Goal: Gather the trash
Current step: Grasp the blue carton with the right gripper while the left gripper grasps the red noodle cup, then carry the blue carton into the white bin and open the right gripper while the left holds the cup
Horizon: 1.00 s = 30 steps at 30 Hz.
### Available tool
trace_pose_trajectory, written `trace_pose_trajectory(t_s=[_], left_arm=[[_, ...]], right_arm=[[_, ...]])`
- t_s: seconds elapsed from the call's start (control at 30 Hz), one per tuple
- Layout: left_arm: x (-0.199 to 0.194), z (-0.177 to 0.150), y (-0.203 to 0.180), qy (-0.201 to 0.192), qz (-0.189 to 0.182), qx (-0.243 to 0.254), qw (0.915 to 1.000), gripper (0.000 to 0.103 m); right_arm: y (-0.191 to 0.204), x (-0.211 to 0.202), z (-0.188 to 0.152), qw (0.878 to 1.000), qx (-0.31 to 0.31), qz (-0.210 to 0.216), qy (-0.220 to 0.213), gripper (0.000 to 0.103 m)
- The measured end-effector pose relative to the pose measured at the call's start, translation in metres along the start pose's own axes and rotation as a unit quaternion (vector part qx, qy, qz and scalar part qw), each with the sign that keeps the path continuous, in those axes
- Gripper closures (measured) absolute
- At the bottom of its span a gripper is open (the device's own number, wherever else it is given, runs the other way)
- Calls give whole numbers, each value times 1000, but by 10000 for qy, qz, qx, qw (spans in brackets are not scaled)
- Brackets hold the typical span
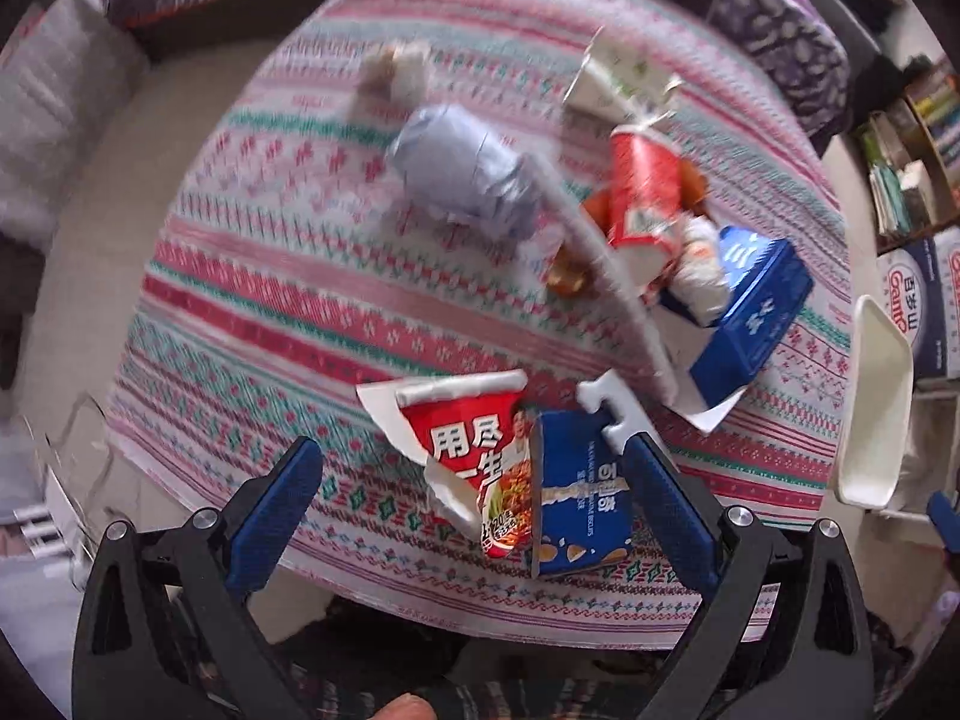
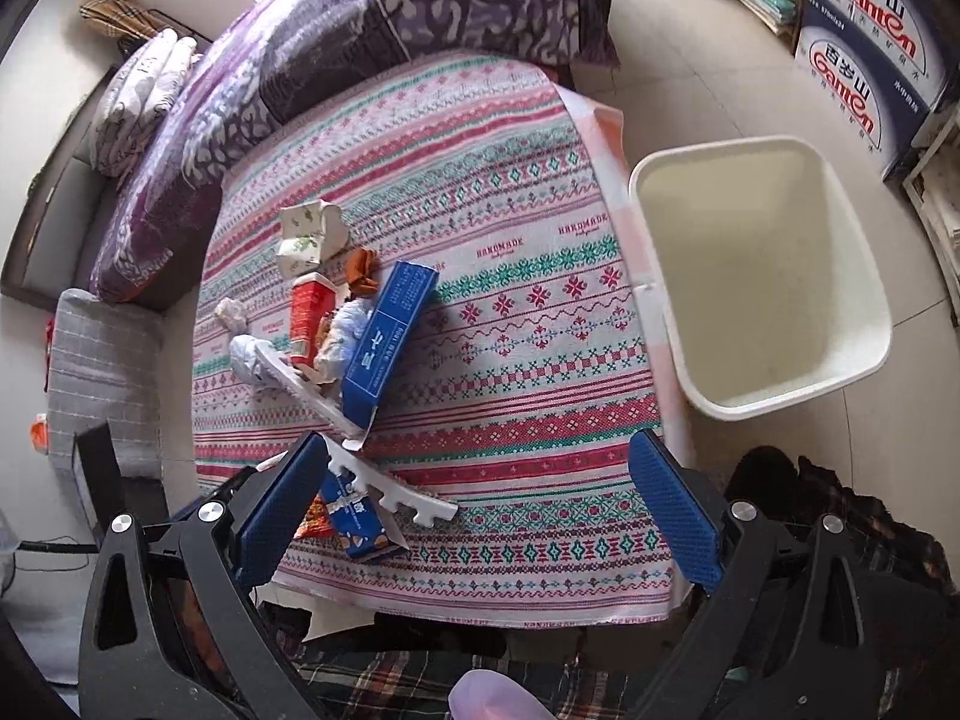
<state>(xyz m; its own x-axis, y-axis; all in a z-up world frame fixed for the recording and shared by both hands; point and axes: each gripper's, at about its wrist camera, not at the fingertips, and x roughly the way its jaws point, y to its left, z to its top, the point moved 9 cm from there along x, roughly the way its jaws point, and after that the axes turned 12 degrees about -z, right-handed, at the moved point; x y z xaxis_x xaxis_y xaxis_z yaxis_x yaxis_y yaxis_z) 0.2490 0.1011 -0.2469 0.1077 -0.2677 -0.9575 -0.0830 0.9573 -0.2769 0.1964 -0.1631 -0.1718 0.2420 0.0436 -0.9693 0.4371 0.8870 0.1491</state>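
Trash lies on a patterned tablecloth (image 1: 300,276). In the left wrist view my left gripper (image 1: 480,492) is open above a torn red noodle lid (image 1: 474,450) and a flattened blue biscuit box (image 1: 579,498) near the front edge. Further off lie a crumpled grey bag (image 1: 462,174), a red cup (image 1: 645,192), a blue carton (image 1: 750,312), a white foam strip (image 1: 606,276) and a white carton (image 1: 618,78). In the right wrist view my right gripper (image 2: 480,516) is open and empty above the cloth (image 2: 528,360); the blue carton (image 2: 390,336) and the pile lie to its left.
A white bin (image 2: 762,276) stands on the floor right of the table, also at the right edge of the left wrist view (image 1: 876,414). Purple cushions (image 2: 360,36) lie along the far side. Printed cardboard boxes (image 2: 870,54) stand at the far right.
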Motion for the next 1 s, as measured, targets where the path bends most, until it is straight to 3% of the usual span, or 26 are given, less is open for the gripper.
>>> trace_pose_trajectory(t_s=[0.07,0.17,0.23,0.27,0.33,0.37,0.4,0.57,0.63,0.77,0.83,0.87,1.0], left_arm=[[16,-4,12,177,-168,-326,9992,6],[30,-5,26,159,30,-438,9989,7],[43,-7,36,235,-42,-635,9977,20],[50,-8,38,313,-212,-769,9963,23],[58,-11,42,451,-478,-955,9933,39],[57,-10,43,399,-490,-918,9938,40],[53,-7,42,283,-576,-855,9943,50],[24,10,40,-270,-849,-692,9936,50],[10,16,41,-467,-836,-584,9937,50],[-4,25,44,-734,-748,-414,9936,50],[-10,26,44,-767,-753,-374,9935,50],[-13,26,45,-796,-751,-353,9934,50],[-13,32,42,-1062,-744,-331,9910,50]], right_arm=[[7,23,4,9998,127,63,173,7],[18,54,14,9972,508,415,355,7],[25,76,17,9940,758,603,505,7],[29,88,16,9922,866,591,679,7],[40,106,13,9877,1015,642,1004,8],[45,112,14,9864,1087,641,1055,9],[50,115,16,9862,1152,611,1022,9],[70,127,31,9855,1350,609,829,12],[75,137,34,9852,1367,566,862,18],[85,156,37,9838,1355,574,1021,41],[90,158,41,9852,1312,569,946,56],[93,157,42,9855,1259,628,944,70],[99,155,44,9871,1122,676,917,74]])
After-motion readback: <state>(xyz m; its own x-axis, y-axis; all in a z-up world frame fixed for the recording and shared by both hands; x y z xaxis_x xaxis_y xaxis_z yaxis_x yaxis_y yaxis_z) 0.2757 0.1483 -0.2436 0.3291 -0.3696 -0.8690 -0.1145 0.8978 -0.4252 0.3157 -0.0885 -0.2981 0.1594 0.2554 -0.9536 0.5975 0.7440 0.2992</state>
